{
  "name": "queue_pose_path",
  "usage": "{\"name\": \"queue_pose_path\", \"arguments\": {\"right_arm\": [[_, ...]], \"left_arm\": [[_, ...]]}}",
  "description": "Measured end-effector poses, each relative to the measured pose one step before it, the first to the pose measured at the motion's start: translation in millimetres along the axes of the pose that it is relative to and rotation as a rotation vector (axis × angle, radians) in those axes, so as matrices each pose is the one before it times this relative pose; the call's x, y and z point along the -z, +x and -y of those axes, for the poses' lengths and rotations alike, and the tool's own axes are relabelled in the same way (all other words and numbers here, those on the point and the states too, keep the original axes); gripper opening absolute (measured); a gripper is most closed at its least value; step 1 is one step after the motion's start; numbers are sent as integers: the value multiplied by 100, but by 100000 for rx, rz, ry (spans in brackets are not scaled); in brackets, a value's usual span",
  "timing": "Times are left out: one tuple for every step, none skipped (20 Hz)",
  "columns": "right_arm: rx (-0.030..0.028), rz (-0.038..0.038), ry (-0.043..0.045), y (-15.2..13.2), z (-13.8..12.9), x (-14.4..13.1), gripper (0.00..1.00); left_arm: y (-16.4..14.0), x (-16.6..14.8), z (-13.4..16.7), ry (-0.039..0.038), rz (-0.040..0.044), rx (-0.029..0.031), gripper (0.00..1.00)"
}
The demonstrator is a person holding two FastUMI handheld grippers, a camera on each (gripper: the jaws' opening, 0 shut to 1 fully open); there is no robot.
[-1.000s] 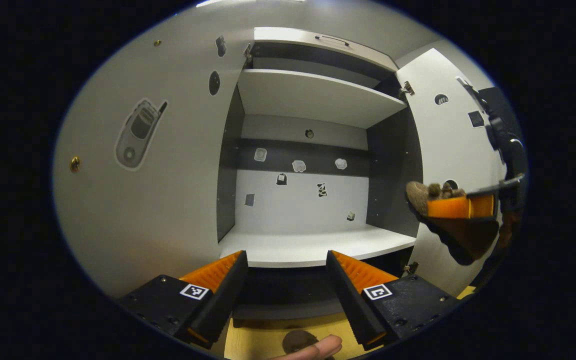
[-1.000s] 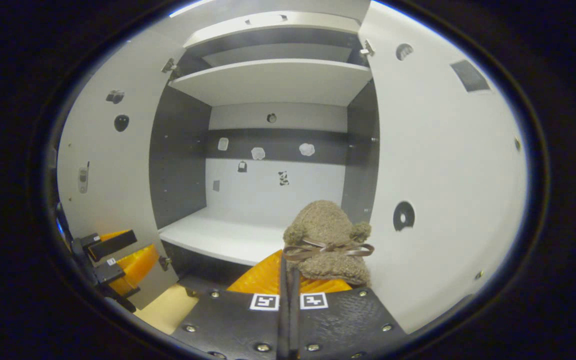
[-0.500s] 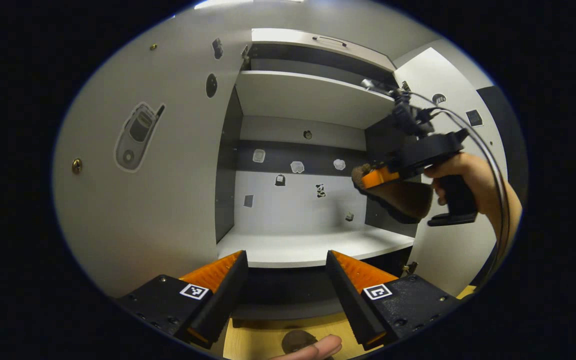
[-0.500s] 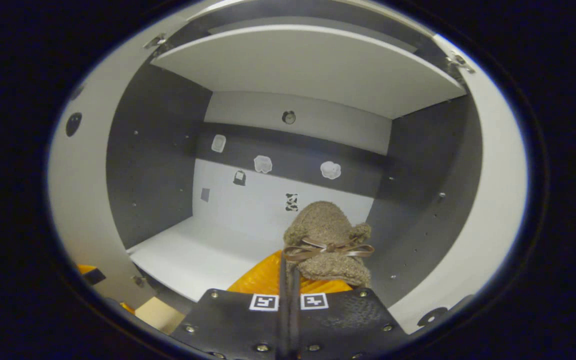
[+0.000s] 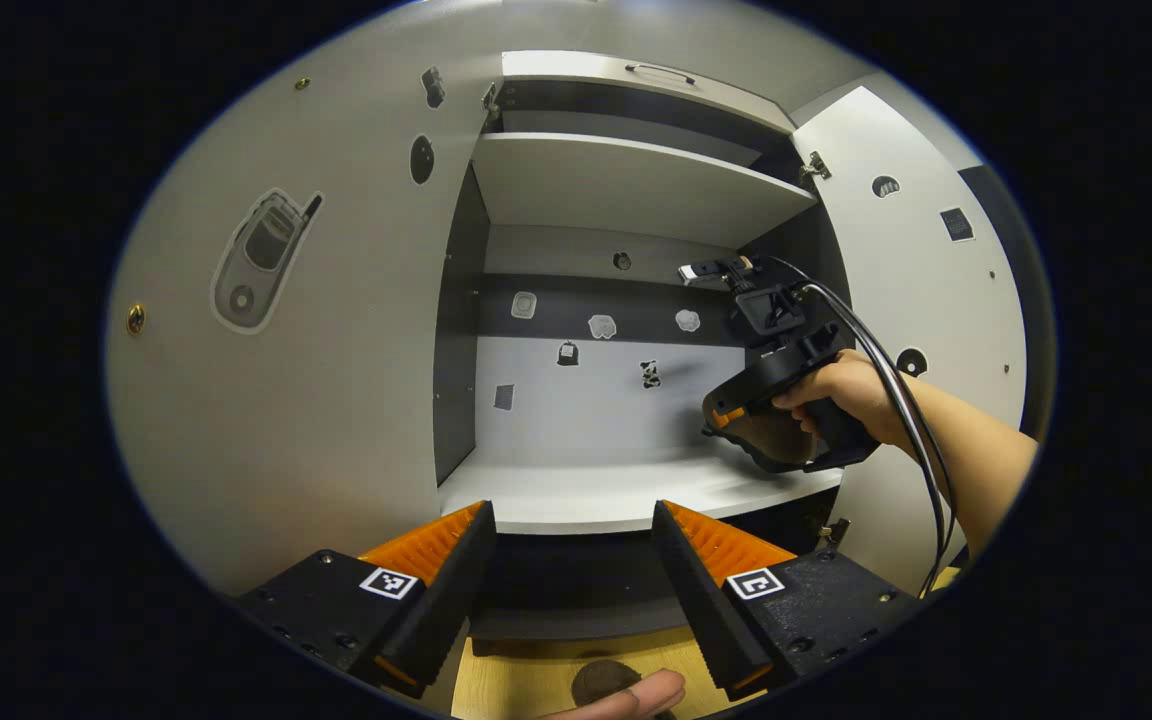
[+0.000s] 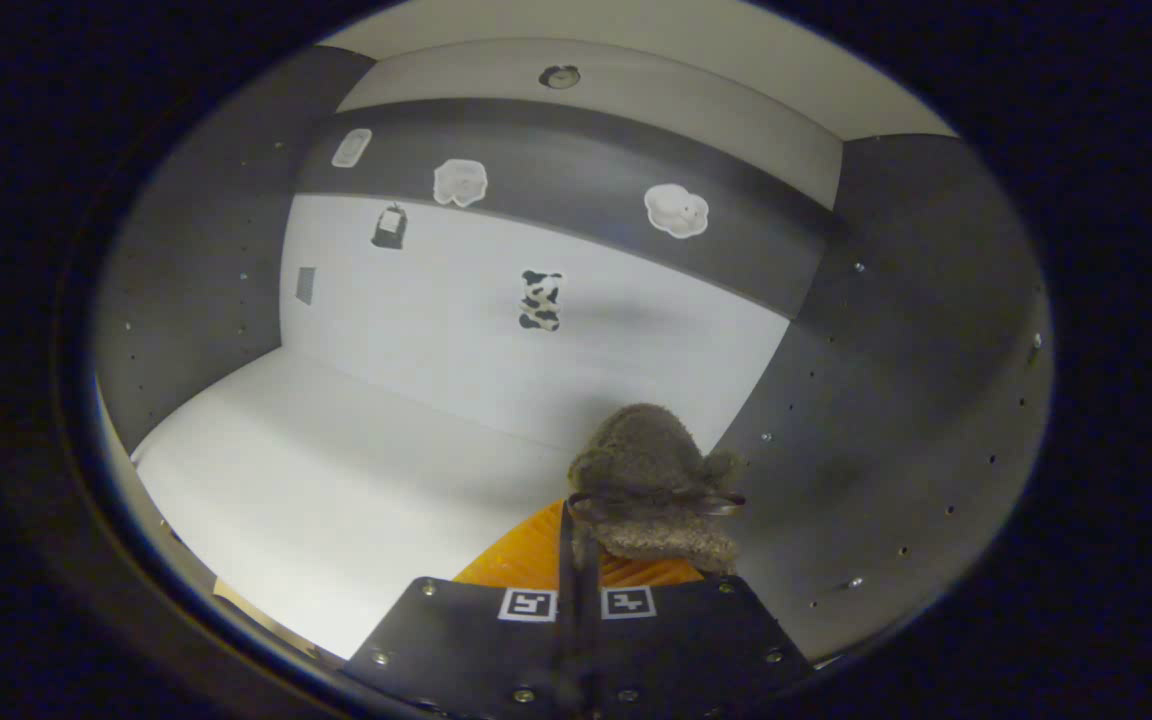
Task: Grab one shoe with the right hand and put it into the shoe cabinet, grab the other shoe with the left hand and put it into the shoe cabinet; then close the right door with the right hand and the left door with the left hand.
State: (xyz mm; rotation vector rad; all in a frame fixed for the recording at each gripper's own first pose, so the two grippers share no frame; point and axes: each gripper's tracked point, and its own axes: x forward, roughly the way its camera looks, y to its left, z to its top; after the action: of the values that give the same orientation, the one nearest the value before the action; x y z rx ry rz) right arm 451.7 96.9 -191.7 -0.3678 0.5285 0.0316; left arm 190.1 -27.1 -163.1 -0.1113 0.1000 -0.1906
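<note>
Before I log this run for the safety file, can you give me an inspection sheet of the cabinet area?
Surface: lower shelf white, bare where visible.
Job's things: fuzzy brown shoe held above the shelf's right end; second shoe on the floor below the left tongs.
Clutter: nothing seen.
Grippers: right tongs shut on the shoe, inside the cabinet; left tongs open, outside it.
Cables: black cable arcs from the right tongs over the forearm.
Surroundings: left door and right door open; stickers on the back wall.

Your right gripper [image 6: 576, 545] sat inside the shoe cabinet [image 5: 626, 495], holding a shoe [image 6: 651, 480] above its shelf [image 6: 336, 480], near the right wall; your left gripper [image 5: 571, 560] waited outside, in front.
</note>
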Motion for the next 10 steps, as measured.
{"name": "queue_pose_path", "arguments": {"right_arm": [[-1100, -1235, 1359, 530, -51, 346, 1], [-679, -1472, 2276, 282, 75, 423, 1], [-782, -1097, 1905, 390, 62, 369, 2], [391, -1136, 2616, 69, 214, 421, 7], [-879, -231, 675, 164, -102, 119, 8], [-1034, 1260, 21, -607, -47, -28, 12], [-1259, 1156, 1122, -451, -333, -277, 31], [-2898, 127, 2522, -772, -736, 100, 51], [-2438, -85, 742, -756, -579, 143, 69], [-54, 1647, -1451, -855, 56, -149, 75]], "left_arm": [[105, 43, -16, 417, -38, -206, 96], [31, -27, -27, 537, 46, -349, 96], [-30, -10, -109, 296, 228, -319, 96], [103, -84, 60, -214, 464, 212, 96], [58, 38, 25, -652, 252, 483, 96], [37, 46, 52, -508, -30, 439, 96], [64, 99, -49, 67, -150, 118, 96], [50, 88, -92, 332, -246, -416, 96], [59, 118, -106, 270, -461, -494, 96], [7, 45, -94, 107, -354, -447, 96]]}}
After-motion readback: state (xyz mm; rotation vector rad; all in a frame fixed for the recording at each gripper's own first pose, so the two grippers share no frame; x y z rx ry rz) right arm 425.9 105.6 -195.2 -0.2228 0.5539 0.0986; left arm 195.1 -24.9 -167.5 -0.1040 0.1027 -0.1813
